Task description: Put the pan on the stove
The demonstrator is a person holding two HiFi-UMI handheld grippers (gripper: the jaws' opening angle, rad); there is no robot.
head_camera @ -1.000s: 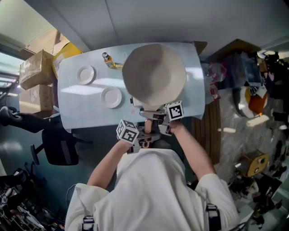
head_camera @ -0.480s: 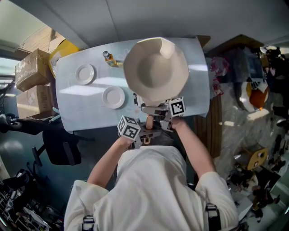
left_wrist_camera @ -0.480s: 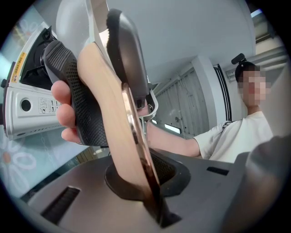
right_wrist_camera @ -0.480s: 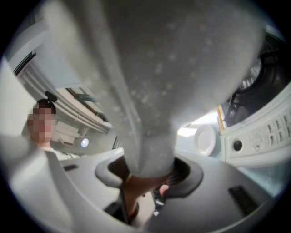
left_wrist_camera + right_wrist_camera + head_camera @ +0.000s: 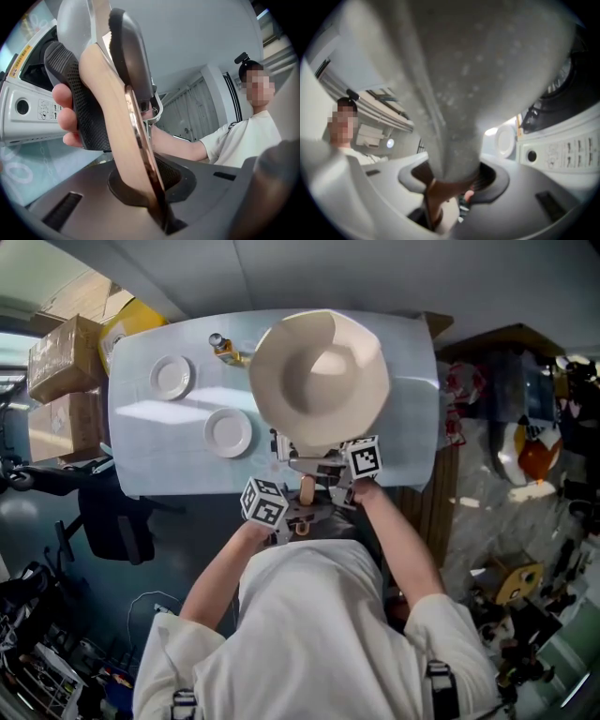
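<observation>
A large cream pan [image 5: 319,381] hangs in the air above the pale table [image 5: 150,465], filling its right half in the head view. Its wooden handle [image 5: 307,491] points back toward the person. My right gripper [image 5: 314,468] is shut on the handle close to the pan body. My left gripper [image 5: 298,517] is shut on the handle's end. In the left gripper view the wooden handle [image 5: 122,140] with its copper rim runs down between my jaws. The grey speckled pan [image 5: 454,84] fills the right gripper view. A white stove [image 5: 28,108] with knobs and a black burner lies beneath; the stove [image 5: 567,145] shows at right too.
Two white plates [image 5: 172,377] [image 5: 228,432] and a small bottle [image 5: 223,349] sit on the table's left half. Cardboard boxes [image 5: 61,362] stand at far left, a dark office chair [image 5: 112,512] by the near-left corner, and cluttered goods to the right.
The pan has moved a little farther from the person and up the frame, with both grippers still on its handle. The head view has shifted slightly.
</observation>
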